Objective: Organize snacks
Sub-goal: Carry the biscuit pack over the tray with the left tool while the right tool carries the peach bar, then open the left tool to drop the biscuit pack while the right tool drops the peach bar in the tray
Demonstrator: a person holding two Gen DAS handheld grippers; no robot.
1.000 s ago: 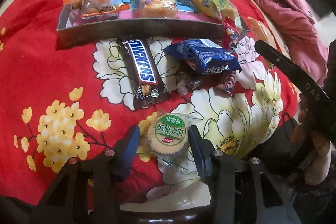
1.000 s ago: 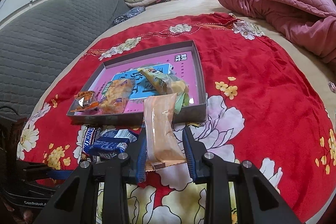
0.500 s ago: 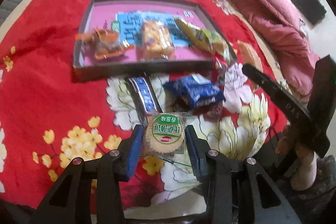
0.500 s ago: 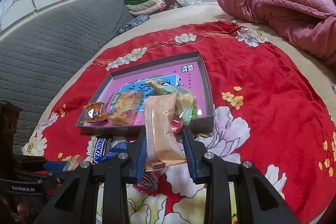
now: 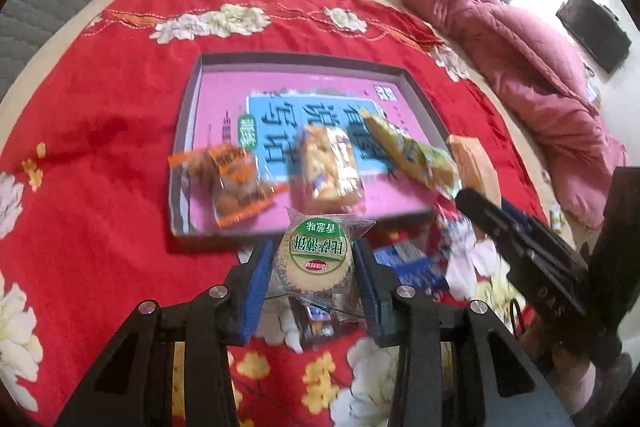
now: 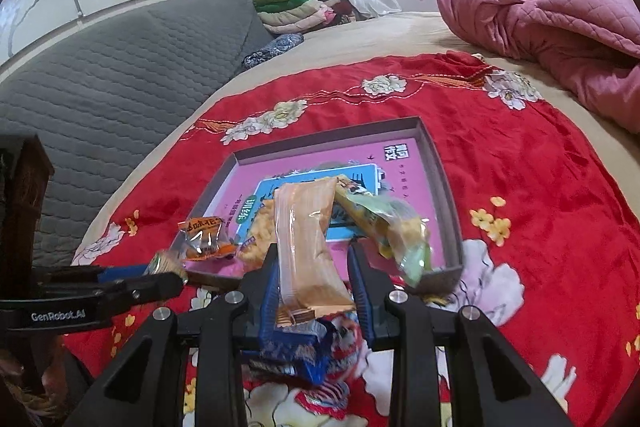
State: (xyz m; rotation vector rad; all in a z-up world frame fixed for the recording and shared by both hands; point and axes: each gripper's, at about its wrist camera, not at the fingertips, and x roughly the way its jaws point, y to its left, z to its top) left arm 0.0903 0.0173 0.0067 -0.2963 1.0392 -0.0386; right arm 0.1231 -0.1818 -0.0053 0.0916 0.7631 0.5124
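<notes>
Snacks: two held, three in the tray (image 5: 188, 131), the rest loose on the red floral cloth (image 5: 100, 155) on the bed. Left tool (image 5: 312, 259) is clamped on a round biscuit pack (image 5: 314, 259), clear wrap, green label with a red strip, face up; it hangs just short of the tray's near wall. Right tool (image 6: 314, 279) grips a long peach-orange bar wrapper (image 6: 306, 247) by its near end, far end sticking out over the tray's near edge. Both held flat, likely so they can be laid down, not dropped.

Tray is a shallow grey-walled box lid with a pink and blue printed floor. Inside, in the near half: orange peanut-type packet (image 5: 230, 179) on the left, yellow-orange cake pack (image 5: 332, 171) in the middle, yellow-green long pack (image 5: 408, 151) on the right, angled. They sit side by side, so the far half is bare, probable spot for both carried items.

Loose on the cloth just near of the tray: blue packet (image 6: 296, 351) and a red-white candy wrapper (image 6: 324, 393), partly hidden under the tools. Left view is motion-blurred; label text unreadable.
</notes>
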